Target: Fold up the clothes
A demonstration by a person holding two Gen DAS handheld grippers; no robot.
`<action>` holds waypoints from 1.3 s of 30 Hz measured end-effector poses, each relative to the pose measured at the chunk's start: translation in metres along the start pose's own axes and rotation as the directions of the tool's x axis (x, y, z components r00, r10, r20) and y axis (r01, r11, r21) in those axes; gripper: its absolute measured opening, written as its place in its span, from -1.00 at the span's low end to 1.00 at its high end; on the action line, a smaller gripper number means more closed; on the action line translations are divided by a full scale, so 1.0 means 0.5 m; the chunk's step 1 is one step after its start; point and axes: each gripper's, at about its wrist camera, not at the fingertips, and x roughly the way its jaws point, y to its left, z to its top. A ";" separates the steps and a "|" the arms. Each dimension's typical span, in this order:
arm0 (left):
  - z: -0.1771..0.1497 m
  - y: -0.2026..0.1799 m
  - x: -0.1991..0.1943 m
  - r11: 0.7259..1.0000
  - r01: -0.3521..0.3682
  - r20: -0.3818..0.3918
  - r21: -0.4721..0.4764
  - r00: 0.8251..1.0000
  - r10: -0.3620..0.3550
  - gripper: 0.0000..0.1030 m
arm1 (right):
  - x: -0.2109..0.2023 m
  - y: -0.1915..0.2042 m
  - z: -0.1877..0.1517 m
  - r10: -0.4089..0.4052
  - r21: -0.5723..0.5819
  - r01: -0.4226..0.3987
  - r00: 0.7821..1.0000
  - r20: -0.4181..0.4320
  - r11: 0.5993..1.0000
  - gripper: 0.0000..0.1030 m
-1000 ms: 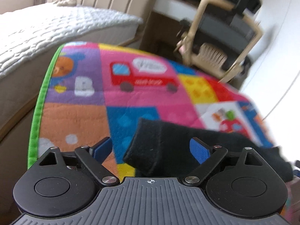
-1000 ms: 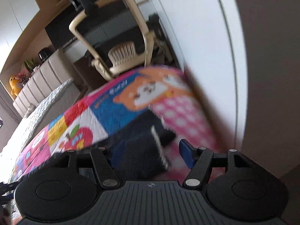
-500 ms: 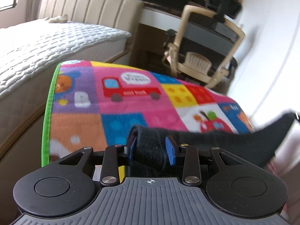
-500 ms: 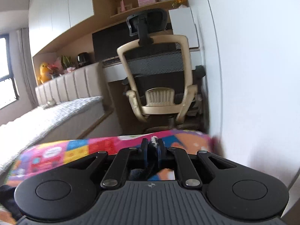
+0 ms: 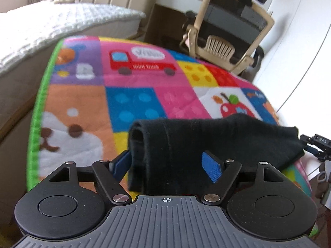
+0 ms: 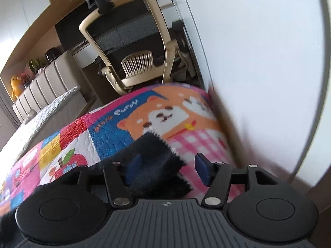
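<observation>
A black knitted garment lies folded in a long strip across the colourful patchwork play mat. My left gripper is open, its blue pads standing either side of the garment's rolled left end. In the right wrist view the garment's other end lies on the mat, and my right gripper is open around it. The right gripper's tip shows at the right edge of the left wrist view.
A bed with a white quilted cover runs along the mat's left side. A beige office chair stands beyond the mat's far edge, also seen as the chair. A white wall borders the mat on the right.
Half a second ago both grippers were shut on the garment's ends, lifted. Now the garment lies on the mat and both grippers have opened.
</observation>
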 end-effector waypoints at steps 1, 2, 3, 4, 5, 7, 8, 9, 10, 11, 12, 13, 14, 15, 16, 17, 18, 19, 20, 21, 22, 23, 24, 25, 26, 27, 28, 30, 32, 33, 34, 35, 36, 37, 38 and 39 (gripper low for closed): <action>0.000 -0.002 0.014 1.000 0.000 -0.011 0.001 1.000 0.000 0.49 | 0.010 0.006 0.001 0.008 0.014 -0.008 1.000 -0.013 1.000 -0.10; 0.001 -0.004 0.026 1.000 -0.005 -0.012 0.009 1.000 0.005 0.48 | 0.010 0.006 -0.006 0.012 0.026 -0.011 1.000 -0.016 1.000 -0.32; 0.007 -0.007 0.032 1.000 -0.015 -0.001 0.026 1.000 0.015 0.39 | 0.010 0.006 -0.012 0.015 0.039 -0.014 1.000 -0.019 0.999 -0.37; 0.018 -0.007 0.040 0.999 -0.020 -0.001 0.034 1.000 0.020 0.32 | 0.007 0.009 -0.015 0.009 0.043 -0.009 1.000 -0.012 0.999 -0.41; 0.033 -0.002 0.050 0.999 -0.019 -0.003 0.031 1.000 0.019 0.27 | 0.004 0.011 -0.018 0.004 0.048 -0.003 1.000 -0.005 0.999 -0.47; 0.063 0.008 0.071 0.999 -0.022 -0.007 0.027 1.000 0.022 0.22 | -0.009 0.010 -0.027 0.011 0.078 -0.011 1.000 0.002 0.997 -0.48; 0.079 0.012 0.084 0.999 -0.031 -0.008 0.030 0.999 0.032 0.17 | -0.014 0.008 -0.033 0.017 0.092 -0.018 1.000 0.004 0.996 -0.48; 0.095 0.016 0.098 0.998 -0.046 -0.004 0.038 0.999 0.046 0.17 | -0.020 0.009 -0.041 0.023 0.097 -0.023 1.000 0.001 0.995 -0.48; 0.112 0.018 0.111 0.996 -0.070 0.007 0.056 0.998 0.069 0.17 | -0.026 0.009 -0.050 0.029 0.102 -0.029 1.000 -0.002 0.994 -0.49; 0.127 0.019 0.124 0.993 -0.093 0.019 0.071 0.996 0.092 0.17 | -0.031 0.011 -0.058 0.033 0.090 -0.033 0.999 -0.006 0.995 -0.51; 0.142 0.022 0.134 0.991 -0.113 0.030 0.076 0.993 0.111 0.17 | -0.036 0.012 -0.067 0.037 0.078 -0.036 0.999 -0.010 0.996 -0.52; 0.157 0.025 0.142 0.989 -0.127 0.038 0.072 0.991 0.125 0.17 | -0.040 0.012 -0.073 0.036 0.067 -0.035 0.999 -0.010 0.997 -0.53; 0.170 0.027 0.150 0.988 -0.138 0.046 0.068 0.990 0.135 0.20 | -0.043 0.010 -0.076 0.036 0.064 -0.035 0.999 -0.011 0.997 -0.54; 0.180 0.029 0.154 0.987 -0.144 0.051 0.064 0.989 0.141 0.23 | -0.047 0.006 -0.076 0.040 0.073 -0.039 0.999 -0.011 0.997 -0.54; 0.185 0.030 0.155 0.987 -0.151 0.055 0.061 0.988 0.147 0.25 | -0.051 0.003 -0.072 0.038 0.080 -0.038 0.999 -0.005 0.996 -0.54; 0.186 0.030 0.150 0.985 -0.160 0.062 0.058 0.986 0.156 0.32 | -0.056 0.000 -0.068 0.036 0.087 -0.036 0.999 0.002 0.996 -0.53; 0.186 0.029 0.145 0.984 -0.169 0.068 0.054 0.984 0.166 0.31 | -0.061 -0.002 -0.064 0.034 0.094 -0.034 0.999 0.008 0.995 -0.53; 0.184 0.028 0.136 0.983 -0.178 0.079 0.053 0.982 0.174 0.31 | -0.064 -0.001 -0.060 0.031 0.083 -0.032 0.999 0.013 0.996 -0.54; 0.178 0.023 0.121 0.981 -0.186 0.096 0.056 0.979 0.180 0.34 | -0.067 0.001 -0.057 0.029 0.072 -0.030 0.999 0.017 0.997 -0.61; 0.172 0.019 0.106 0.979 -0.194 0.114 0.059 0.976 0.187 0.42 | -0.067 0.002 -0.053 0.034 0.073 -0.035 0.999 0.014 0.997 -0.65; 0.166 0.012 0.090 0.978 -0.200 0.135 0.064 0.973 0.190 0.45 | -0.066 0.004 -0.050 0.049 0.078 -0.049 0.999 0.006 0.996 -0.72; 0.160 0.001 0.072 0.977 -0.200 0.161 0.072 0.969 0.187 0.51 | -0.067 0.007 -0.049 0.062 0.080 -0.062 0.998 0.005 0.995 -0.77; 0.153 -0.012 0.055 0.978 -0.190 0.184 0.083 0.968 0.173 0.57 | -0.068 0.010 -0.048 0.075 0.083 -0.075 0.997 0.003 0.994 -0.78; 0.146 -0.027 0.040 0.982 -0.162 0.199 0.097 0.970 0.140 0.60 | -0.070 0.013 -0.048 0.082 0.081 -0.082 0.997 0.005 0.993 -0.78; 0.139 -0.042 0.027 0.985 -0.128 0.206 0.114 0.973 0.103 0.67 | -0.072 0.017 -0.048 0.088 0.078 -0.088 0.996 0.007 0.993 -0.78; 0.133 -0.057 0.023 0.988 -0.080 0.194 0.135 0.980 0.052 0.72 | -0.073 0.019 -0.049 0.078 0.071 -0.078 0.997 0.007 0.994 -0.78; 0.123 -0.075 0.024 0.987 -0.023 0.171 0.158 0.985 -0.005 0.74 | -0.072 0.018 -0.052 0.056 0.067 -0.056 0.998 0.001 0.996 -0.78; 0.102 -0.107 0.029 0.978 0.073 0.123 0.197 0.987 -0.098 0.76 | -0.061 0.002 -0.066 0.009 0.093 -0.005 0.999 -0.038 0.996 -0.76; 0.082 -0.128 0.052 0.972 0.083 0.091 0.221 0.990 -0.105 0.78 | -0.064 -0.016 -0.082 0.013 0.137 -0.009 0.999 -0.031 0.991 -0.74; 0.072 -0.138 0.064 0.968 0.088 0.075 0.233 0.991 -0.108 0.81 | -0.069 -0.020 -0.086 0.021 0.162 -0.016 0.999 -0.025 0.987 -0.72; 0.062 -0.149 0.075 0.965 0.093 0.059 0.245 0.992 -0.111 0.81 | -0.074 -0.024 -0.091 0.028 0.186 -0.024 0.999 -0.019 0.982 -0.64; 0.052 -0.159 0.087 0.961 0.099 0.042 0.257 0.993 -0.114 0.81 | -0.078 -0.028 -0.095 0.035 0.209 -0.031 0.999 -0.013 0.977 -0.60; 0.042 -0.169 0.099 0.958 0.105 0.026 0.268 0.993 -0.116 0.81 | -0.081 -0.026 -0.103 0.035 0.209 -0.035 0.999 0.003 0.977 -0.58; 0.032 -0.180 0.110 0.954 0.111 0.010 0.279 0.993 -0.118 0.82 | -0.084 -0.024 -0.110 0.036 0.208 -0.039 0.999 0.019 0.977 -0.54; 0.022 -0.190 0.122 0.950 0.117 -0.007 0.291 0.993 -0.120 0.83 | -0.087 -0.017 -0.118 0.032 0.181 -0.038 0.999 0.036 0.983 -0.47; 0.013 -0.200 0.134 0.945 0.123 -0.023 0.302 0.992 -0.122 0.84 | -0.090 -0.006 -0.128 0.026 0.134 -0.033 0.998 0.057 0.990 -0.41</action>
